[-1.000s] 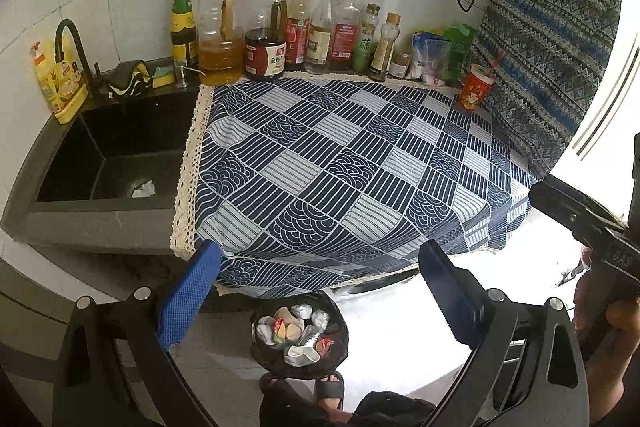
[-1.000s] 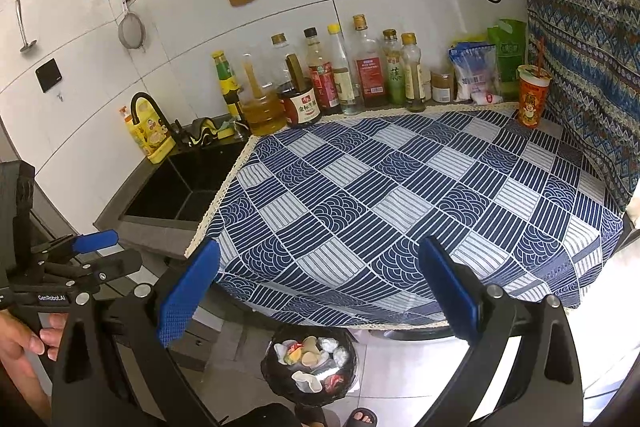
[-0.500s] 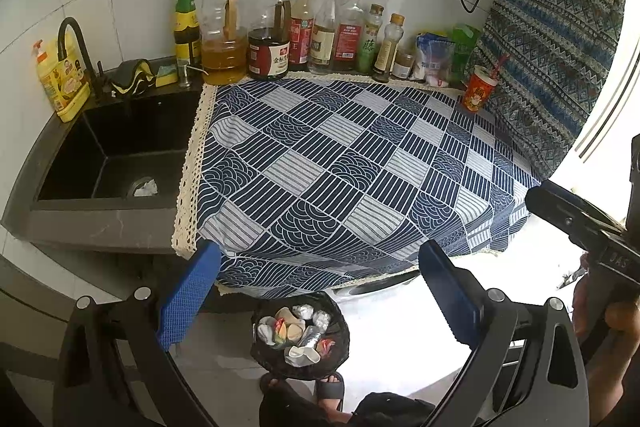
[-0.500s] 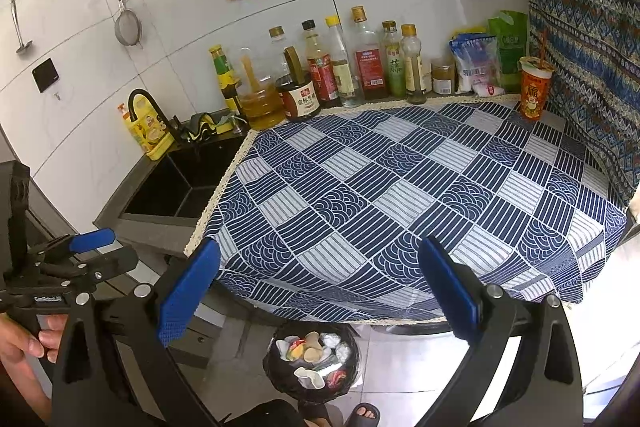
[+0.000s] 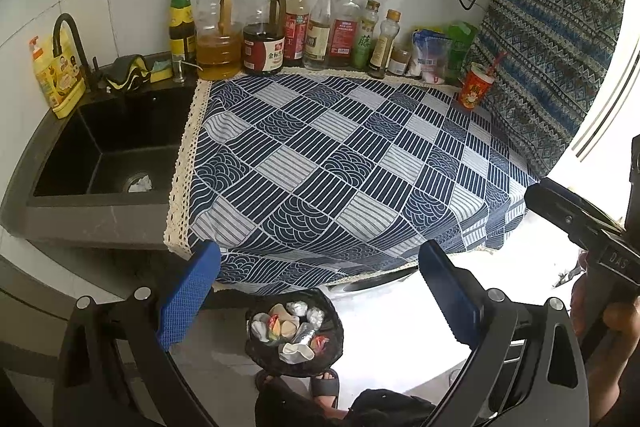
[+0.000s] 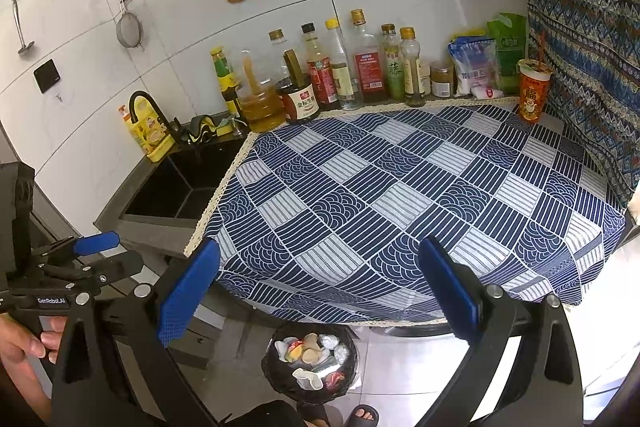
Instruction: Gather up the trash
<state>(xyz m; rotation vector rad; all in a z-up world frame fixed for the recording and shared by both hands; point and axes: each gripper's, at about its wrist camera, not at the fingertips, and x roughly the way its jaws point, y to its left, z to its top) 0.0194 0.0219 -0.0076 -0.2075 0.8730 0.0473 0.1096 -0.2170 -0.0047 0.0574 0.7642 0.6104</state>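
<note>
A black trash basket point(image 5: 336, 341) stands on the floor below the counter's front edge, holding crumpled foil, wrappers and paper scraps; it also shows in the right wrist view point(image 6: 352, 355). My left gripper point(image 5: 318, 301) is open and empty, held above the floor in front of the counter. My right gripper point(image 6: 318, 301) is open and empty, also in front of the counter. The blue patterned cloth point(image 5: 340, 163) on the counter is bare. A white scrap point(image 5: 141, 183) lies in the sink drain.
A black sink point(image 5: 76, 163) with a faucet lies left of the cloth. Sauce bottles point(image 5: 296, 27), bags and a red paper cup point(image 5: 474, 87) line the back wall. A patterned curtain point(image 5: 552, 47) hangs on the right. A sandalled foot point(image 5: 324, 383) is by the basket.
Both grippers have drifted slightly, so the counter and basket sit a little differently in view. Both stay open and empty.
</note>
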